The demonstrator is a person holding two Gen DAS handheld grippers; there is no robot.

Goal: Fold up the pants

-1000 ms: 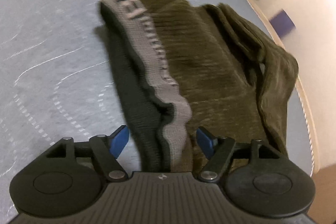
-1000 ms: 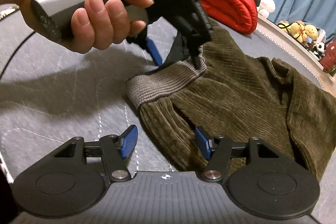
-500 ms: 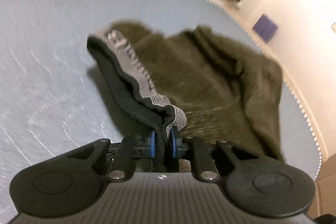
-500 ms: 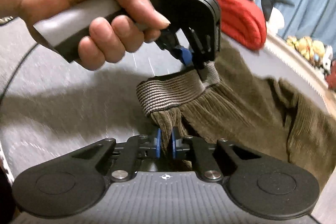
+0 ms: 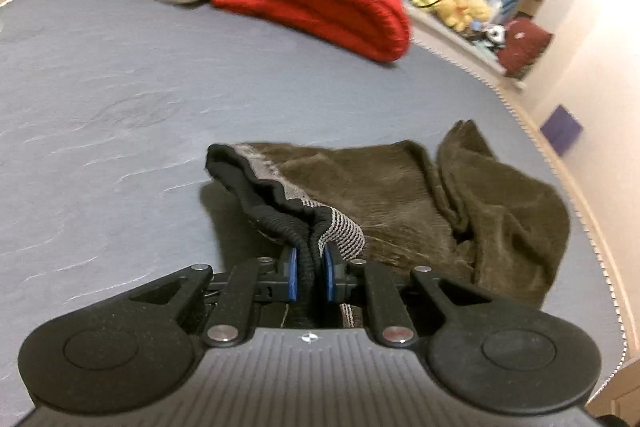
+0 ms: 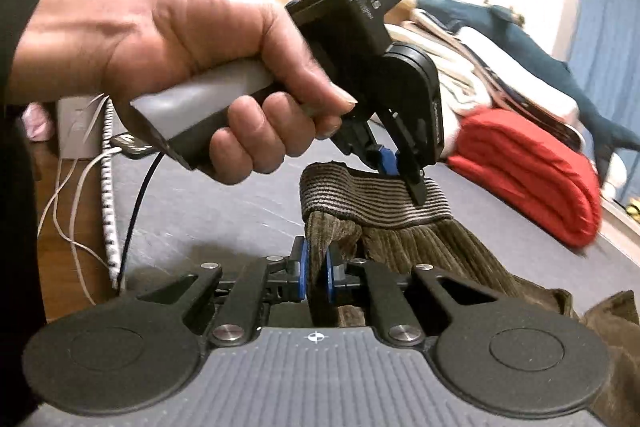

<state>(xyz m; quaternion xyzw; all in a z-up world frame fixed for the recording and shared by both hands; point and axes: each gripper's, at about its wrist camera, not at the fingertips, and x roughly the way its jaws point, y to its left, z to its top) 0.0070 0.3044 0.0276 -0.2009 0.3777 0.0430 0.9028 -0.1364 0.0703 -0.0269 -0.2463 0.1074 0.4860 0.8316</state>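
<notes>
Pants, one pair, waistband pinched in two claws, left claw and right claw.

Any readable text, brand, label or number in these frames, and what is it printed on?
Nothing reads in full.
Left gripper: pale lettering on the top block of its body and down the side of the rounded housing, too blurred to read.
Small black tag on the cable: a white mark, unreadable.
Waistband of the pants: only a woven pattern shows.
Right gripper: a crosshair mark, no words.
</notes>
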